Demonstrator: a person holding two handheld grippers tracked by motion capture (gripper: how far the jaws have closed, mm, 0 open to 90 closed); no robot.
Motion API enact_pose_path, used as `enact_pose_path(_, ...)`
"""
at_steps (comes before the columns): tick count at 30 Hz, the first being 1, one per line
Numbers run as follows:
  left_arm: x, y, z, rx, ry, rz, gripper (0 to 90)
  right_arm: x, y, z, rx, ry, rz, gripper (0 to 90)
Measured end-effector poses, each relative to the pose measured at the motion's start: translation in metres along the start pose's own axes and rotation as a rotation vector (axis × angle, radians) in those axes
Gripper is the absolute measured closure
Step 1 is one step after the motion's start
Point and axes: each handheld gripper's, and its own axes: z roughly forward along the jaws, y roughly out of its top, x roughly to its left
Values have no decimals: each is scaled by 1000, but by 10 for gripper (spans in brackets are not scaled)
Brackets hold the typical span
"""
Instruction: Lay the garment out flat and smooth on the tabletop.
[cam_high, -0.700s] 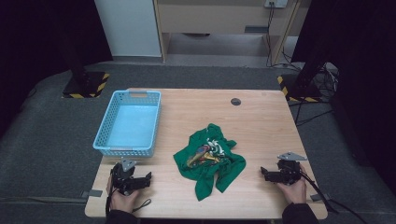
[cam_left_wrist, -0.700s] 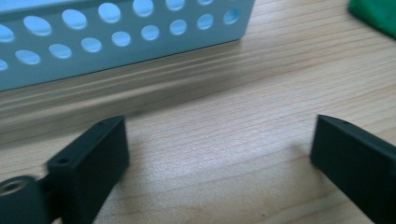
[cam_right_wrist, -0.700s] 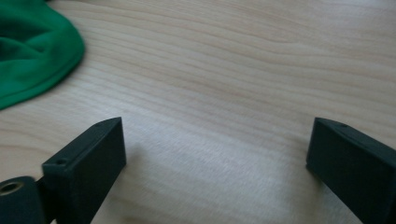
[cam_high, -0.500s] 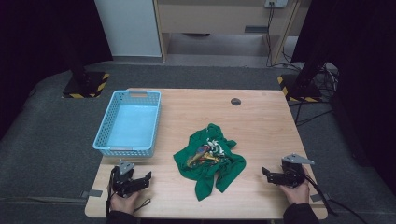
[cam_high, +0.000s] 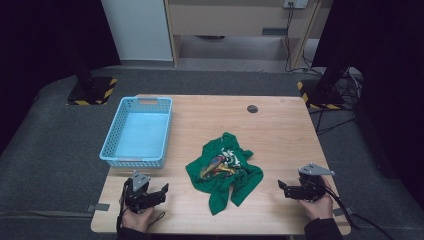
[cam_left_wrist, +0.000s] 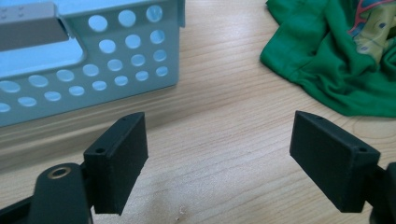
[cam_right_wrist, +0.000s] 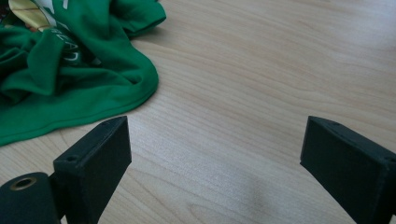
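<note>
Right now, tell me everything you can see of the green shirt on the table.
The green shirt lies crumpled in a loose heap on the wooden table, near its middle and toward the person's edge. It looks like soft knit fabric with a stitched hem. A print in yellow, red and white shows among the folds on top, too bunched to read. One flap trails toward the near edge. It rests on the tabletop alone: the blue basket stands apart to its left, and both grippers sit clear of it.

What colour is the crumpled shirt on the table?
Green shirt with a colourful print, clearest in the high view.
</note>
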Motion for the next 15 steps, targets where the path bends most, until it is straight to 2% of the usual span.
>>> enact_pose_path(9,-2,14,-2,-19,-13,4,189,-3,15,-12,-46,18,15,89)
enact_pose_path(15,-5,25,-2,-37,-24,10,187,-2,32,-17,-57,14,-13,94)
